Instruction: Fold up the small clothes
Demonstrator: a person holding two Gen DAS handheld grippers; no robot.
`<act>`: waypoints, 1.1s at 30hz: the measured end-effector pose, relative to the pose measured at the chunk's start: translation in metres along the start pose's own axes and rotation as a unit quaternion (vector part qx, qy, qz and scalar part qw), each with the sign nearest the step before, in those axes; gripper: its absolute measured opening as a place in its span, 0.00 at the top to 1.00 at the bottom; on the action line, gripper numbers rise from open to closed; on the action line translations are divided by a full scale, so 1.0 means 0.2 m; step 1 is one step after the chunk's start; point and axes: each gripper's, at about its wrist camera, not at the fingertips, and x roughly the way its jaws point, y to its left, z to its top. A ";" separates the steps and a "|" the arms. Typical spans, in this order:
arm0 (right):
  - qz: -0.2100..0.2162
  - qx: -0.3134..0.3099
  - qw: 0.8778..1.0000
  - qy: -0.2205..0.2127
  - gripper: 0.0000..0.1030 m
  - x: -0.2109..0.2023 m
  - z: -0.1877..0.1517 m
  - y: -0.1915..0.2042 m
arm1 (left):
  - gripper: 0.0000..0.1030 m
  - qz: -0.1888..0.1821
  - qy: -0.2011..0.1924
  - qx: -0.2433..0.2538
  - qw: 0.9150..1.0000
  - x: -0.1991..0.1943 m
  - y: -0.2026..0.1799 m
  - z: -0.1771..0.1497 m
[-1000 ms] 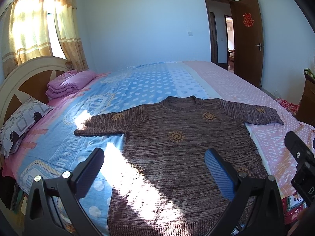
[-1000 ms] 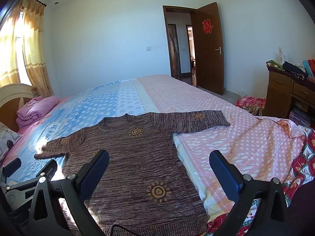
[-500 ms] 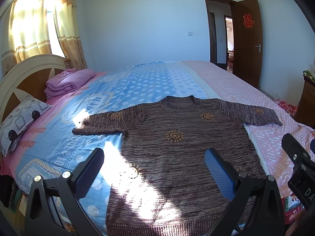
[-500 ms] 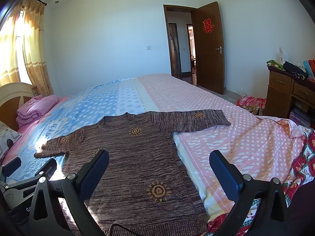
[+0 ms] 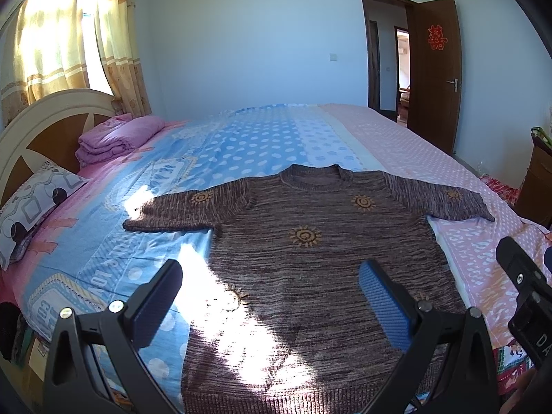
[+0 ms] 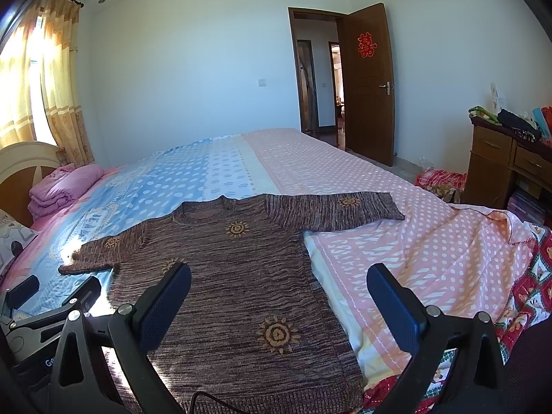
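On the bed (image 5: 241,158), a brown sweater (image 5: 310,258) lies flat.

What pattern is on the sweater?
Brown streaky knit with orange sun motifs on the sweater; clearest in the left wrist view.

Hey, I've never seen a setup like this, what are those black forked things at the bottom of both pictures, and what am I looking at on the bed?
Those forks are two hand-held grippers, one in each of a person's hands, each carrying a wide-angle camera that looks out along its jaws. One picture comes from the left gripper, the other from the right gripper. Both have their jaws spread open and hold nothing. On the bed a brown knitted sweater with orange sun patterns lies flat, sleeves out, not yet folded. Near the headboard sit a folded pink blanket and a patterned pillow.
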 end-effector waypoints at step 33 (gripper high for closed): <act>-0.068 0.287 0.950 0.107 0.32 1.30 0.48 -1.37 | 0.00 0.029 0.099 -0.075 0.992 1.19 0.42 0.22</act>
